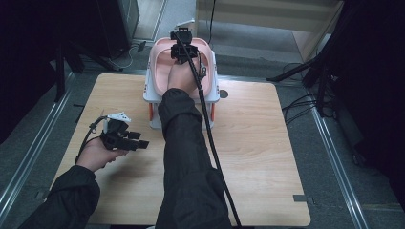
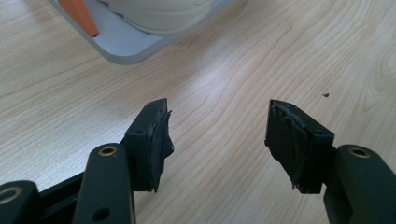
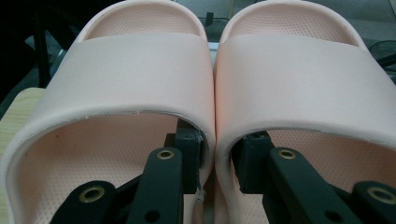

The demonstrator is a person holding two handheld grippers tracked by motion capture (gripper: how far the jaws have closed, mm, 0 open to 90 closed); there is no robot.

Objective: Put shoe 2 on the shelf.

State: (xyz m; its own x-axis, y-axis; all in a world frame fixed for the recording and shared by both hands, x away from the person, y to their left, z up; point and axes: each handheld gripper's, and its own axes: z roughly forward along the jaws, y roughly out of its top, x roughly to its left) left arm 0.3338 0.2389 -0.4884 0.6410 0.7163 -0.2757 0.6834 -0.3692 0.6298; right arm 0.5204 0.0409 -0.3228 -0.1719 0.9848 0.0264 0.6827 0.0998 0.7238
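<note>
Two pale pink slippers lie side by side, the left slipper [image 3: 135,70] touching the right slipper [image 3: 299,70]. In the high view the pair [image 1: 160,71] rests on a white rack [image 1: 154,95] at the table's far edge. My right gripper [image 3: 217,158] has one jaw under each strap and pinches the two adjoining inner walls; its body [image 1: 183,50] sits over the pair. My left gripper [image 2: 217,135] is open with nothing between its jaws. It hovers over bare wood at the table's left [image 1: 136,141], well apart from the rack.
The rack has orange side parts [image 1: 151,112], and its pale corner [image 2: 126,46] shows ahead of the left jaws. The right gripper's black cable [image 1: 210,138] trails down across the wooden table [image 1: 258,157]. Dark stands and cables ring the table on the floor.
</note>
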